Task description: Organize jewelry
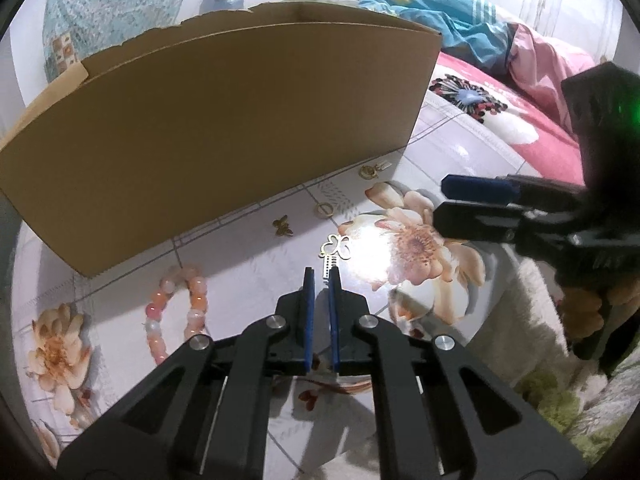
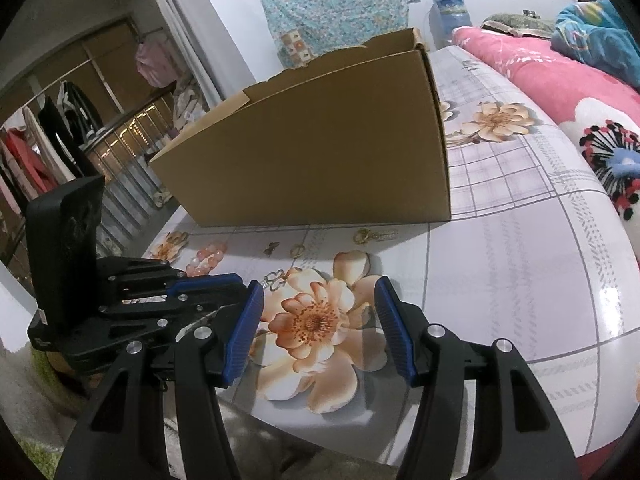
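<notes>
Left gripper: angled steeply down at the table, black linkage arms, blue pads nearly together. The jaws are closed on the thin perforated silver tail of the butterfly pendant; the open-outline butterfly sits just past the fingertips, on the side toward the cardboard box.

Right gripper: tilted moderately down, jaws standing well apart with nothing between the ribbed blue pads, only the printed peach flower of the table covering below. In the left wrist view it enters from the right edge, level with the pendant.

Writing and labels: none legible on the box or on either tool.

Jewelry, all placed against the cardboard box as landmark:
- Butterfly pendant: silver-gold outline, in front of the box's near wall, apart from it, at the left claw's tips.
- Small solid gold butterfly: nearer the box wall, left of the pendant.
- Gold ring: just beside the small butterfly, close to the box's base.
- Gold ring with a small pale tag: near the box's front right corner, almost at its base.
- Bead bracelet: pink, orange and white round beads, looped, in front of the box's left part.

Cardboard box: plain brown, open top, torn upper edge, standing on the table.
</notes>
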`<state>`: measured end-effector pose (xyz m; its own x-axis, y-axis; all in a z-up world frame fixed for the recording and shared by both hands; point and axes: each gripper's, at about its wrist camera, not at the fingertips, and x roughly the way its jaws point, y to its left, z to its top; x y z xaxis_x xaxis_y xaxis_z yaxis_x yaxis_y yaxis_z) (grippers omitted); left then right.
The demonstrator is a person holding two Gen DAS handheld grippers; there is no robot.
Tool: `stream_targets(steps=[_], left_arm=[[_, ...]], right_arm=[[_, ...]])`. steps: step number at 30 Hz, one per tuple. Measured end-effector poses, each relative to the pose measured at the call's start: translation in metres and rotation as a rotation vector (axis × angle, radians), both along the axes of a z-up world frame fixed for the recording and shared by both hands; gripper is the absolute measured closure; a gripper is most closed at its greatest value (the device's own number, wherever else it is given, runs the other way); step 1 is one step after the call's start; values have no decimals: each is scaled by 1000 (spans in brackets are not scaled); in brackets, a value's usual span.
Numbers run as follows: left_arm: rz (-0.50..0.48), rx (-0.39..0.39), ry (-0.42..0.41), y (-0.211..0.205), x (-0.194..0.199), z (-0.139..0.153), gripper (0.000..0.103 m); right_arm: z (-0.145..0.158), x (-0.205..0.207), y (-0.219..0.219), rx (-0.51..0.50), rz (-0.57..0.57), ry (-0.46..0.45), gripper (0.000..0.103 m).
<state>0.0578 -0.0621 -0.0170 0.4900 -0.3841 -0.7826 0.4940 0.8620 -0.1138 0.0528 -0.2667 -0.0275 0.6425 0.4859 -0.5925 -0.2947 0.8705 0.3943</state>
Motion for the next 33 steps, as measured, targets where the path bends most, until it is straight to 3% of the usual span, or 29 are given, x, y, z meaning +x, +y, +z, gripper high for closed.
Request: stream_targets(steps=[4, 11, 17, 30, 33], left_arm=[[1, 3, -12, -6, 2, -2, 91], [-17, 91, -61, -19, 3, -2, 91], [-41, 126, -67, -25, 2, -1, 99], [9, 90, -64, -5, -1, 4, 99], [46, 81, -75, 6, 0, 10, 99]], right_arm=[[1, 1, 6, -7, 9, -2, 46], [2, 2, 7, -15, 8, -3, 46], [-1, 1, 5, -5, 0, -2, 46], [5, -6, 5, -24, -6, -31, 46], [8, -5, 20, -63, 31, -50, 52]])
